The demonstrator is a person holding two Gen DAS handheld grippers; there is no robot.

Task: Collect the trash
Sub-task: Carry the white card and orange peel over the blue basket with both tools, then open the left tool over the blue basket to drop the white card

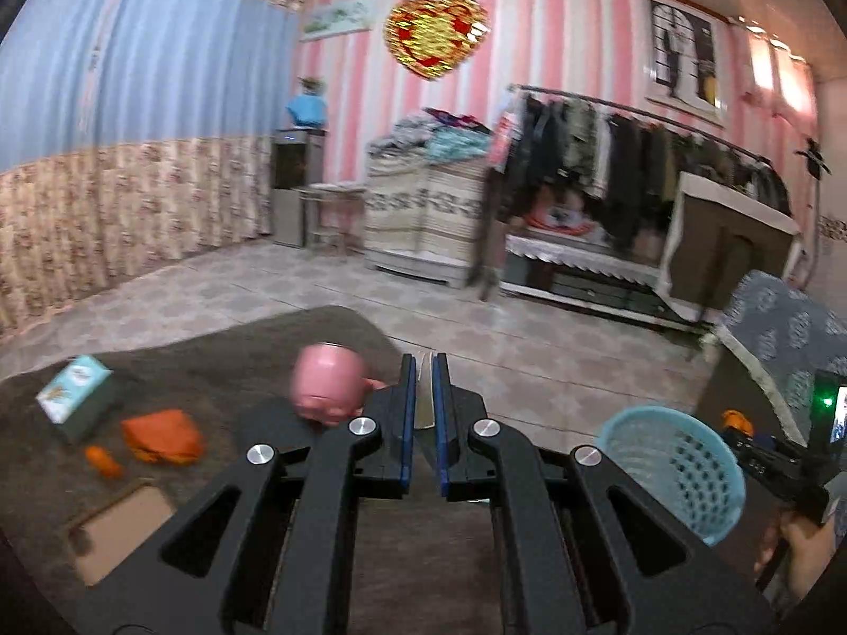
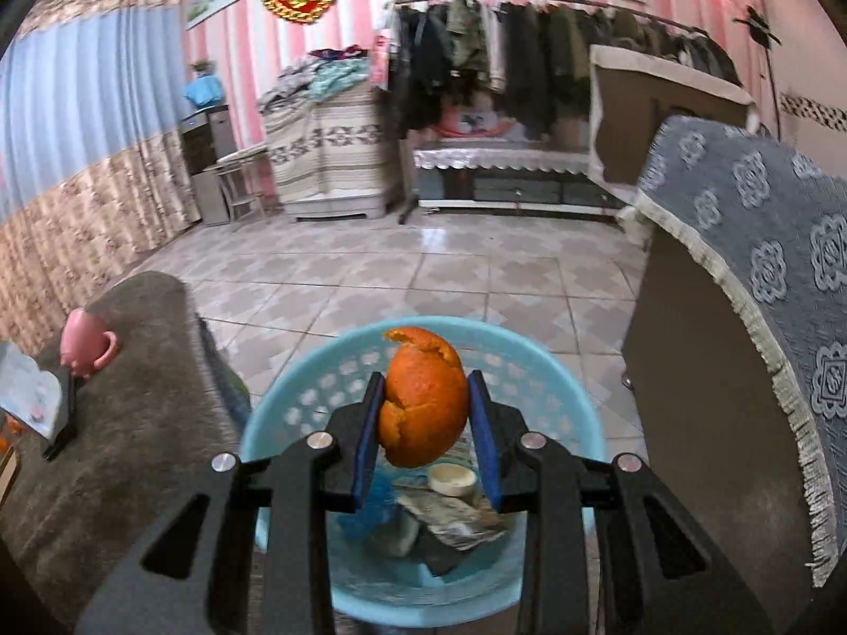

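A curled piece of orange peel (image 2: 423, 397) was held between the blue pads of the right gripper (image 2: 426, 436), directly above the open mouth of the light-blue perforated plastic basket (image 2: 296, 413). Inside the basket, a round cream-coloured lid (image 2: 450, 479) and crumpled wrappers (image 2: 450, 521) were seen lying at the bottom. The left gripper (image 1: 423, 423) was seen with its pads drawn narrow, almost together; whether the thin pale strip between them was gripped could not be told. On the brown carpeted table (image 1: 212, 370), a pink pig-shaped mug (image 1: 328, 386), a small teal carton (image 1: 77, 397), further orange peel pieces (image 1: 161, 436) and a brown cardboard box (image 1: 124, 529) were seen.
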